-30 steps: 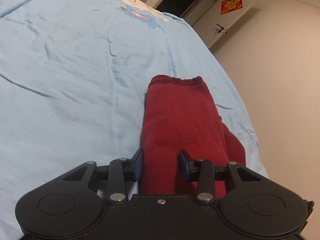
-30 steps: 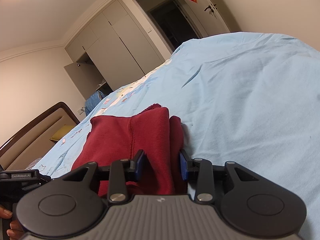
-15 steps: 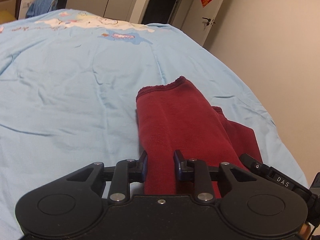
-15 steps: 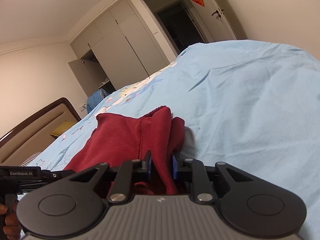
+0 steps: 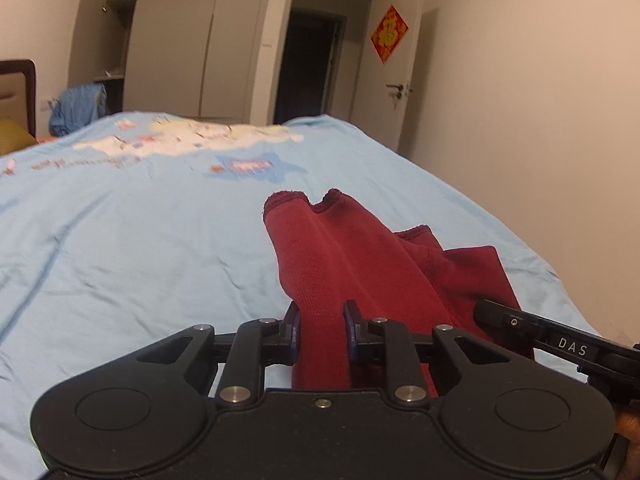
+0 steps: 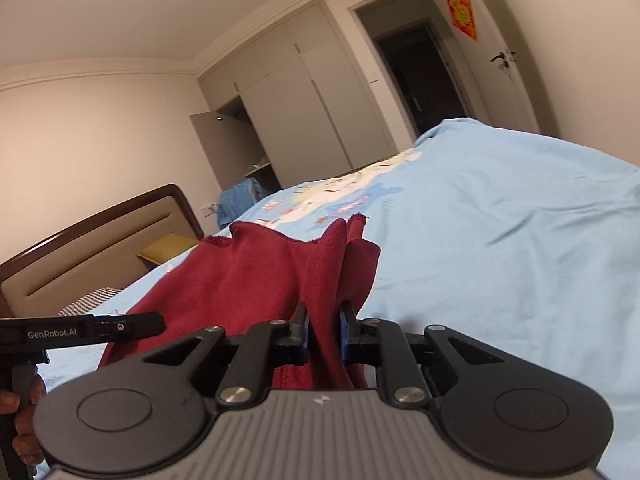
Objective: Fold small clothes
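Note:
A dark red knitted garment [image 5: 344,256] hangs stretched between both grippers above the light blue bed cover [image 5: 120,232]. My left gripper [image 5: 322,330] is shut on one near edge of it, cloth bunched between the blue pads. In the right wrist view the same red garment [image 6: 256,280] spreads leftward, and my right gripper [image 6: 324,334] is shut on its other near edge. The far hem droops onto the cover. The right gripper's black body [image 5: 560,340] shows at the lower right of the left wrist view; the left gripper's body [image 6: 80,330] shows at the left of the right wrist view.
A brown headboard [image 6: 100,248] and yellow pillow [image 6: 164,250] lie at the left. Wardrobes [image 5: 224,40], a dark doorway [image 5: 308,64] and a door with a red decoration [image 5: 390,34] stand beyond the bed. A blue cloth [image 5: 76,108] hangs near the wardrobe. A hand [image 6: 24,420] holds the left gripper.
Both grippers closed onto the red garment's near edges and lifted, tilting the views up toward the room. The garment has risen off the cover and now sags between them.

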### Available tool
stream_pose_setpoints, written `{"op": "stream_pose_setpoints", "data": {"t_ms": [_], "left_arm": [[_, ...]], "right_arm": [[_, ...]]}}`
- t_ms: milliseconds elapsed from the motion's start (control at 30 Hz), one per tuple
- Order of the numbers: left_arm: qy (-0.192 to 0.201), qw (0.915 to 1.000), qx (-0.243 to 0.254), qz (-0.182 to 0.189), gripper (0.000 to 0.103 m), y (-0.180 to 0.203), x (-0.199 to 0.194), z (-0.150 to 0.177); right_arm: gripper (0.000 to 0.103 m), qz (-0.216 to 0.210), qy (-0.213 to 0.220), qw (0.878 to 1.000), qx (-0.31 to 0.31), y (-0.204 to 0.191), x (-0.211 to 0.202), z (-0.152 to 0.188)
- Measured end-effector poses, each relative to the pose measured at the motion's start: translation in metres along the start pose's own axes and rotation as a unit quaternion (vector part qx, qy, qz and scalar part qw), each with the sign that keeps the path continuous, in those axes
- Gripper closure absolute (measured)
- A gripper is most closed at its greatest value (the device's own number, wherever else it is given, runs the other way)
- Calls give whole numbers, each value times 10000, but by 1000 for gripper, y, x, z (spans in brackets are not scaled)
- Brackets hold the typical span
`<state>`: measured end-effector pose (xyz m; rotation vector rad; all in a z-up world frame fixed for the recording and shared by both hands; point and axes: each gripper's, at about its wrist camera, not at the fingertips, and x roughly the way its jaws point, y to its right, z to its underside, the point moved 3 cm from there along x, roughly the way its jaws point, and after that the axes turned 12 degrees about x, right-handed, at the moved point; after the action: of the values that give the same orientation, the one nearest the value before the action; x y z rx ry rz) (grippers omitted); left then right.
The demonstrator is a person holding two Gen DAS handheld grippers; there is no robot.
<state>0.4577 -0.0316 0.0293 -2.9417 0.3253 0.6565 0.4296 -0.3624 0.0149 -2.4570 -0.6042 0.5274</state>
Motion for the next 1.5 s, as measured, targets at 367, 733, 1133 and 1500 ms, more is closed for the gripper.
{"op": "stream_pose_setpoints", "data": {"t_ms": [367,733,1133,1500], "left_arm": [[143,9967,-138,-784,81,-74,-28,-9],[-346,9939,-678,-799,80,-105,4,35],[-680,9905,-797,-886,75,-113,29,59],[-730,9873,-752,-1191,55,-110,24,60]], "right_arm": [[87,-436,-274,9982,-314,-61,71,11],[87,24,-618,9981,-27,-40,109,36],[84,213,-801,9964,164,-25,120,49],[57,375,-727,9966,128,-29,112,48]]}}
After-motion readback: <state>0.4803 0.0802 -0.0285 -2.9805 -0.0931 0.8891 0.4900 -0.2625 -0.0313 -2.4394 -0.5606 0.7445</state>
